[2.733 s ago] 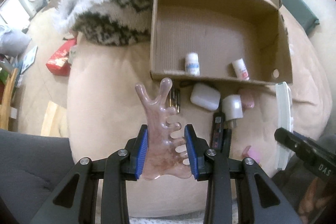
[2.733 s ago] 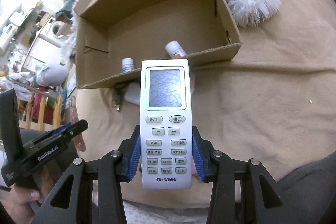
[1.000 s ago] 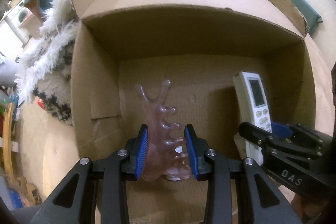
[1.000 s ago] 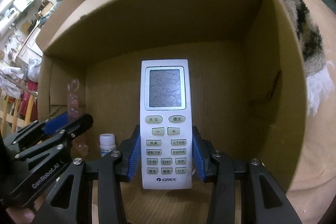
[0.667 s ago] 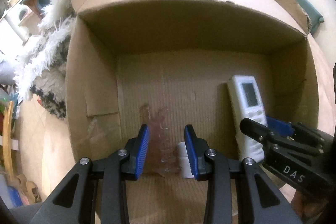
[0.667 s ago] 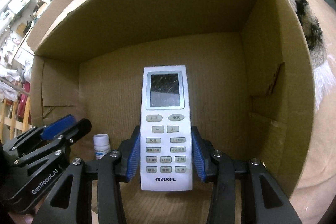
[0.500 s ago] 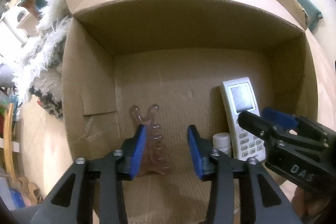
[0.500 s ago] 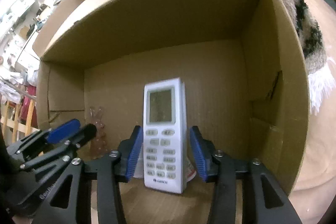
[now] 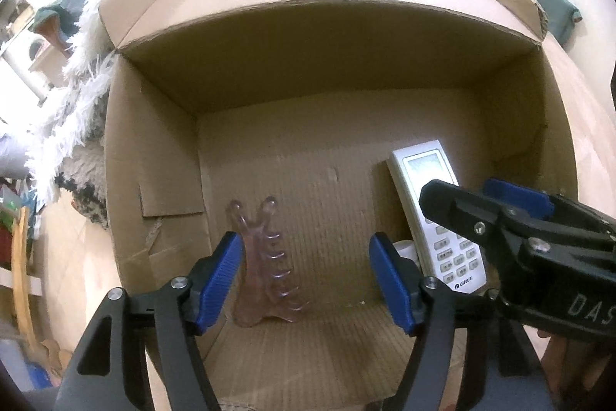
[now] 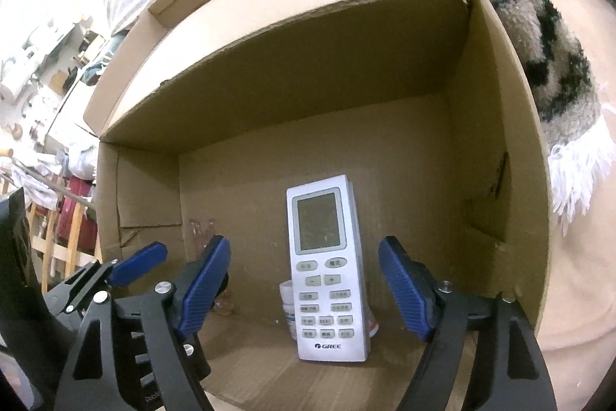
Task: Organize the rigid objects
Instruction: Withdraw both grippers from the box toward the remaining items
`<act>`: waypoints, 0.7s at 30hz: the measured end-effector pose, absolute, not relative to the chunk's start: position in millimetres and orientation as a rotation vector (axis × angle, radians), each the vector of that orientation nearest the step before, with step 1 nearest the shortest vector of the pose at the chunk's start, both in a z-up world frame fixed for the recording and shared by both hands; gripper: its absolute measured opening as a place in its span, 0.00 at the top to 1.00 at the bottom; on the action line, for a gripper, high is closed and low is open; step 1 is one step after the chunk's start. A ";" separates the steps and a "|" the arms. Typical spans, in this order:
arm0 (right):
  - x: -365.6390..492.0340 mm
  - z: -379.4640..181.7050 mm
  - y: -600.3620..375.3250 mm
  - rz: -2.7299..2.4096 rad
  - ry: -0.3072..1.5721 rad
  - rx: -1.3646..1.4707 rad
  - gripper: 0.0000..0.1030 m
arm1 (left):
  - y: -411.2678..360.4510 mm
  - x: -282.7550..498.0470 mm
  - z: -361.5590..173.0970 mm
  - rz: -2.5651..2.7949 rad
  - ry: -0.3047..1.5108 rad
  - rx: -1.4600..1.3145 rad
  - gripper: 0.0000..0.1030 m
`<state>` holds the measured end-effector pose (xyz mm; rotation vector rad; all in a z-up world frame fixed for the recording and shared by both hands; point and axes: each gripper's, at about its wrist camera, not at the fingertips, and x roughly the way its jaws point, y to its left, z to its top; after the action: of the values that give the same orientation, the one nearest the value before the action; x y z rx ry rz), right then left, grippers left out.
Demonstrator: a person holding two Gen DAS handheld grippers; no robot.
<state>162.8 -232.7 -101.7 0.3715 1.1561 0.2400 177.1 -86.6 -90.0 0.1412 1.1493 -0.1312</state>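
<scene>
My left gripper (image 9: 306,278) jaws are opening around the pink comb (image 9: 265,268); right gripper (image 10: 304,286) jaws are opening around the GREE remote (image 10: 327,268), fronting a pill bottle (image 10: 285,299) inside the cardboard box (image 10: 496,126).

white bottle (image 10: 287,299): mostly hidden behind remote (image 10: 327,272) | label unreadable
</scene>
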 end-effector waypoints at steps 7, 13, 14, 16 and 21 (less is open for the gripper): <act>165.3 -103.0 -228.4 0.239 1.158 0.366 0.18 | -85.3 172.4 -86.7 -0.141 1.146 0.150 0.33; 162.1 -95.9 -230.9 0.240 1.138 0.379 0.18 | -80.5 165.0 -71.7 -0.150 1.119 0.120 0.33; 160.9 -94.2 -232.3 0.240 1.132 0.386 0.18 | -79.4 164.0 -69.9 -0.151 1.117 0.117 0.33; 158.6 -89.9 -234.6 0.240 1.113 0.400 0.18 | -78.8 160.7 -65.6 -0.145 1.102 0.129 0.33; 149.2 -80.1 -237.3 0.223 1.085 0.401 0.18 | -77.5 150.6 -57.4 -0.114 1.078 0.190 0.33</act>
<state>149.2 -237.3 -80.1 0.4007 1.0855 0.2232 150.6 -77.5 -57.4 0.1899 1.0780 -0.1141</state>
